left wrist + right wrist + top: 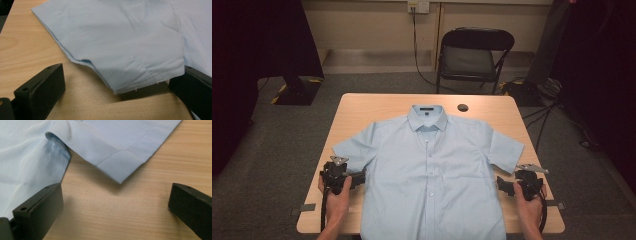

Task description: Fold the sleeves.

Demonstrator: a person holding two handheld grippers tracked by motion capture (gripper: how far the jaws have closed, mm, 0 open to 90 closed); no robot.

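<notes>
A light blue shirt (429, 165) lies flat across the table (362, 102), collar toward the far edge. Left gripper (343, 176) and right gripper (512, 184), both spread wide, flank its sleeves; a shallow pinch could bunch the fabric

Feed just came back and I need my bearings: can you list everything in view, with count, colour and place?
shirt: one, light blue, short-sleeved, buttoned, flat front-up on the table, collar at the far side
table: one, light wood, centre
round disc: one, dark, on the table right of the collar
folding chair: one, black, behind the table
wall socket: one, pale, cable hanging
left gripper: one, black, jaws open, by the left sleeve
right gripper: one, black, jaws open, by the right sleeve
</notes>
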